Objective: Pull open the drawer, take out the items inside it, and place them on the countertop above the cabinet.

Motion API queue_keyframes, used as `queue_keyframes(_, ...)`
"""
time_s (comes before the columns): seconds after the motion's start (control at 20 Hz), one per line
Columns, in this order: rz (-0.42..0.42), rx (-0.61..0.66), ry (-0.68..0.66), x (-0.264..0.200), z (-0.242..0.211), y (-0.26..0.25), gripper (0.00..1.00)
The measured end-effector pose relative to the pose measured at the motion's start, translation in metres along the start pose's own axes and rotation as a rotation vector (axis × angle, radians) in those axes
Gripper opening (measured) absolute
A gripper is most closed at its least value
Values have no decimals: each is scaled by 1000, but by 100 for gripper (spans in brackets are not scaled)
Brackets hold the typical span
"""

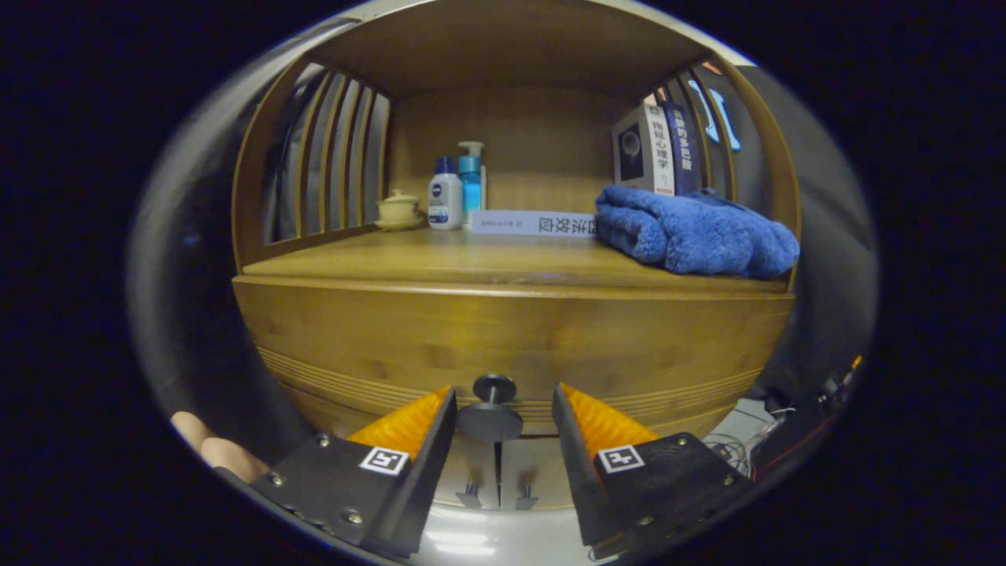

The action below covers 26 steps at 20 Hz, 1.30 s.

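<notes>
The wooden drawer front (511,338) of the cabinet fills the space straight ahead and looks shut flush with the cabinet. Its dark round knob (491,420) sticks out toward me and sits between my two fingers. My gripper (504,391) is open, with a gap on each side of the knob, so neither finger presses on it. Above the drawer runs the wooden countertop (440,263). The drawer's inside is hidden.
On the countertop lie a blue towel (692,228) at the right, upright books (656,149) behind it, a flat book (534,222), two bottles (445,196) and a lidded cup (398,208). Two lower doors with small handles (469,494) sit beneath the drawer. A person's fingers (212,448) show beside the left finger.
</notes>
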State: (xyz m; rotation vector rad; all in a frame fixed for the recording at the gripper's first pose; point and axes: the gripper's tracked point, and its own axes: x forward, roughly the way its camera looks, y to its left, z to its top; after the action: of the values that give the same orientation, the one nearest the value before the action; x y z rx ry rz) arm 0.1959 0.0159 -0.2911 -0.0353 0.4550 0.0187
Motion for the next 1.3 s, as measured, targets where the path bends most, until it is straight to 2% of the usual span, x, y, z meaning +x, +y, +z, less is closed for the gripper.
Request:
queue_keyframes(0.05, 37, 11, 10, 8, -1, 8, 69)
queue_keyframes(0.15, 23, 15, 4, 3, 1, 11, 47)
queue_keyframes(0.25, 19, 45, 9, 7, -1, 9, 41)
queue_keyframes(0.35, 13, 124, 24, 8, -6, 8, 41)
queue_keyframes(0.45, 3, 185, 26, 5, -5, 9, 32)
queue_keyframes(0.7, -16, 162, 39, -4, -9, 9, 32)
queue_keyframes(1.3, -24, 177, 76, -93, -40, 10, 32)
